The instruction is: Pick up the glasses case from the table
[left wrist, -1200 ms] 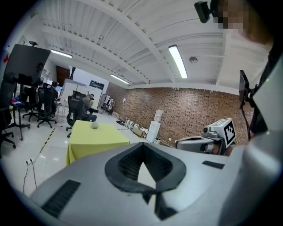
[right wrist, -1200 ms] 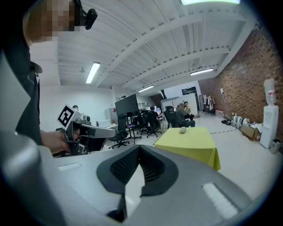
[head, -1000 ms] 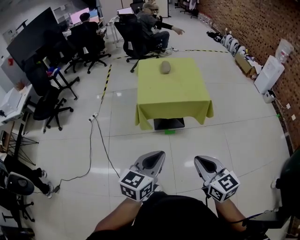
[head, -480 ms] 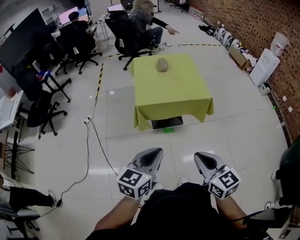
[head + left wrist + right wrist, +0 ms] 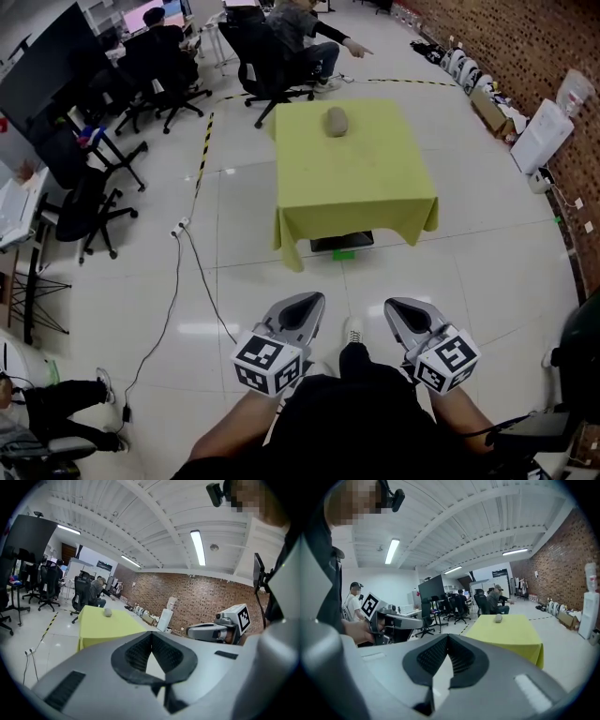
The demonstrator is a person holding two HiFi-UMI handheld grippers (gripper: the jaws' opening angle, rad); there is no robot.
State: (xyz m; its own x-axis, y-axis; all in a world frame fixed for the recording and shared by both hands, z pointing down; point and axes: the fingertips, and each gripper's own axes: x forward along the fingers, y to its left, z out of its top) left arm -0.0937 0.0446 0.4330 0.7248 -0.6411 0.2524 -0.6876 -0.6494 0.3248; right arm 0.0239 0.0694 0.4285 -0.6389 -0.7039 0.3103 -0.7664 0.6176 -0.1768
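Had not reached the glasses case (image 5: 336, 121) at twelve o'clock on the surface (image 5: 366, 183); left hand-held gripper (image 5: 307, 303) and right hand-held gripper (image 5: 397, 307) each pressed together, empty.

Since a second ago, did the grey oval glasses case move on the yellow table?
No. The grey oval glasses case still lies near the far edge of the yellow cloth-covered table.

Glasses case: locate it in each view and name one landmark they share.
Head view: glasses case at top centre.
Left gripper view: glasses case left of centre, small and far off.
Right gripper view: glasses case right of centre.
Shared landmark: the yellow-covered table under it.
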